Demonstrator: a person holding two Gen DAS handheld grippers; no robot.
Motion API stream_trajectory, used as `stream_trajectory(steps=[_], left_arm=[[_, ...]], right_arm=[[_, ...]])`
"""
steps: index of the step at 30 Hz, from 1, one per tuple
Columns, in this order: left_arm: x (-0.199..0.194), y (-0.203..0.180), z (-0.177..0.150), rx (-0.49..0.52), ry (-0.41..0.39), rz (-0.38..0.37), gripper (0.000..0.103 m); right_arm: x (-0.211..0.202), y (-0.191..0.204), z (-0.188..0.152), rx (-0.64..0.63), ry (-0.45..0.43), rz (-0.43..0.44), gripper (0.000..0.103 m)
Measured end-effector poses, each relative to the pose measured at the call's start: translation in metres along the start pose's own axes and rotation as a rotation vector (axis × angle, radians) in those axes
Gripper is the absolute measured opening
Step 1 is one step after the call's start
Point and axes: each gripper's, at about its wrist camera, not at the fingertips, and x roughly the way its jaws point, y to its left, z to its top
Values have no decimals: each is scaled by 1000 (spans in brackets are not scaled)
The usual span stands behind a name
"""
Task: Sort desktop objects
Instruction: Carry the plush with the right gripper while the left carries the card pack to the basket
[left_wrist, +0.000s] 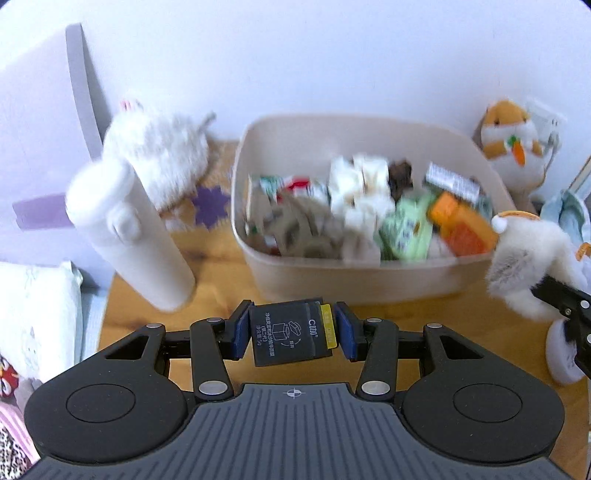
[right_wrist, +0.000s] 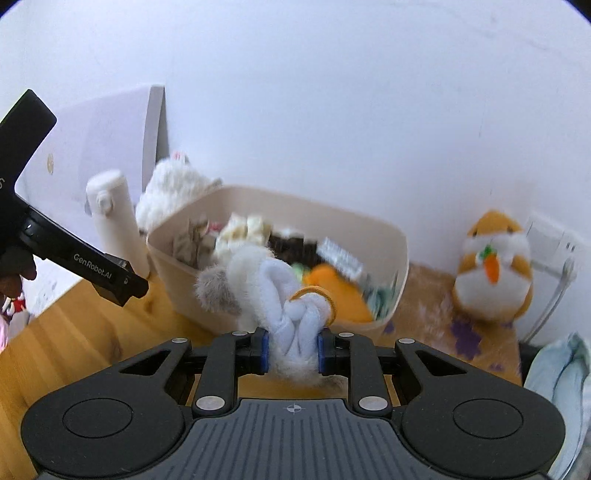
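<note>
My left gripper (left_wrist: 291, 334) is shut on a small dark grey packet (left_wrist: 288, 332) with a yellow edge, held above the wooden desk (left_wrist: 229, 269) just in front of the beige bin (left_wrist: 362, 280). My right gripper (right_wrist: 291, 350) is shut on a white and grey plush toy (right_wrist: 273, 291) with an orange ring, lifted in front of the same bin (right_wrist: 177, 266). In the left wrist view that plush toy (left_wrist: 524, 266) hangs at the right with the right gripper's black finger under it. The bin holds several snack packets and wrappers (left_wrist: 369, 206).
A white thermos bottle (left_wrist: 129, 229) stands left of the bin, with a fluffy white plush (left_wrist: 162, 155) behind it. An orange hamster plush (right_wrist: 495, 269) sits at the right by a wall socket (right_wrist: 554, 240). A white round object (left_wrist: 561, 354) lies on the desk at the right. The left gripper's black body (right_wrist: 74, 254) crosses the right wrist view.
</note>
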Motion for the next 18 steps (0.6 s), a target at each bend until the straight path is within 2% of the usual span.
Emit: stream_trajectory(steps=[5,12,18], left_arm=[[-9,1,34,8,-51,19,48],[-7,-10,85,34,-128,20,48],[24,-28,104,66,-89,35,48]], right_arm=[[-1,-3,26,-32,-65,-75,21],[23,-20,65,-11,-86,-108,21],[53,-30,84,39,-93,-94,21]])
